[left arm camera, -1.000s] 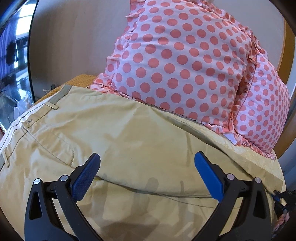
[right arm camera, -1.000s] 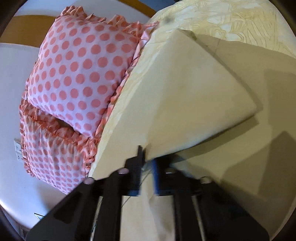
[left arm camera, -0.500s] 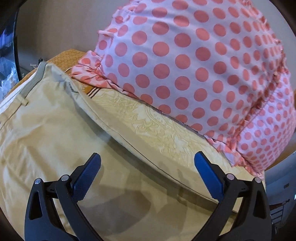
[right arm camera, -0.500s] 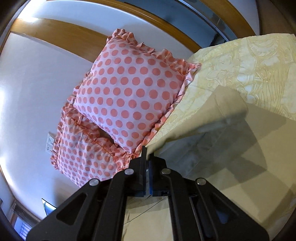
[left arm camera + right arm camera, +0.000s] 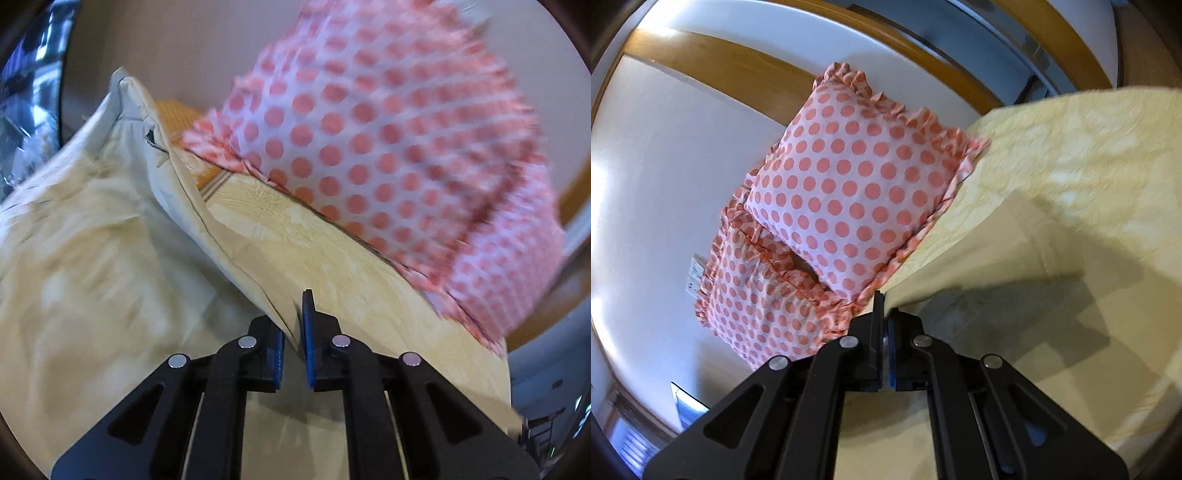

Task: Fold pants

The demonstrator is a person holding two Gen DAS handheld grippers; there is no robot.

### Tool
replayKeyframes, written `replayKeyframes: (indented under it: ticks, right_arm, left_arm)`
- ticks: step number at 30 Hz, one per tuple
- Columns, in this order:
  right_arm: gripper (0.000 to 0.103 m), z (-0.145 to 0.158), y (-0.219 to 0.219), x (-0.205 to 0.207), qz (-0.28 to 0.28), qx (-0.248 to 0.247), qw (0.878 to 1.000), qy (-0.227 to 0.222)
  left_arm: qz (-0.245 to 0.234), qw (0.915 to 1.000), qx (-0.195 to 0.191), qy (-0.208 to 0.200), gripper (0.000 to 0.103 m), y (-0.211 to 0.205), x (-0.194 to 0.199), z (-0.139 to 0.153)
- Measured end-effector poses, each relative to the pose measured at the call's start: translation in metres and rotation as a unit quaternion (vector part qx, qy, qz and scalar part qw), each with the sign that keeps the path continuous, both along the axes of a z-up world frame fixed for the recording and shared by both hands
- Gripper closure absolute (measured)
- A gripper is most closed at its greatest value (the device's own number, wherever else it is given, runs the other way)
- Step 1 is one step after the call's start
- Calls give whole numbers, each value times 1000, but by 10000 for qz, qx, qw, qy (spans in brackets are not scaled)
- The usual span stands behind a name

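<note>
The left gripper (image 5: 293,332) is pinching a lifted edge of the tan pants (image 5: 96,236); the right gripper (image 5: 885,325) is clamping another edge, over the yellow bedspread (image 5: 1089,155) near the polka-dot pillows (image 5: 857,199).

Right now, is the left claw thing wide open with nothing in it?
No, the left gripper is closed on an edge of the tan pants, its blue pads pinching the cloth.

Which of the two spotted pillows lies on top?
The larger-looking polka-dot pillow nearer the yellow bedspread; it overlaps the lower pillow, which sits beside the wall.
</note>
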State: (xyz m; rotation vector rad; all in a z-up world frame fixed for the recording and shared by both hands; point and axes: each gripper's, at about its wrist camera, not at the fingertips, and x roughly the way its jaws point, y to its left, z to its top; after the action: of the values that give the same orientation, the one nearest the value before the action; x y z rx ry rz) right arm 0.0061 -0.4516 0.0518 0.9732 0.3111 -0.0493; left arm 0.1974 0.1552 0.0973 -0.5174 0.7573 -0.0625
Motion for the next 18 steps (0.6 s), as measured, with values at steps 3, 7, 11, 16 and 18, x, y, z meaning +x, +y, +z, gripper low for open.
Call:
replayKeyframes:
  ticks: [3, 7, 11, 16, 18]
  right_arm:
    - [102, -10, -5, -15, -84, -80, 9995, 285]
    - [102, -41, -13, -30, -176, 180, 9957, 888]
    - [102, -54, -18, -41, -271, 359, 9937, 1028]
    - [102, -57, -18, -59, -407, 408, 9922, 1107]
    - [102, -57, -18, -65, -423, 391, 9916, 1161]
  left_arm:
    - [51, 9995, 246, -180, 95, -4, -88, -8]
    - [160, 9993, 227, 255, 95, -5, -146, -52]
    - [219, 9992, 78, 313, 95, -7, -174, -69]
    - [155, 9996, 188, 163, 95, -12, -184, -62]
    - [132, 9997, 171, 141, 95, -11, -189, -62]
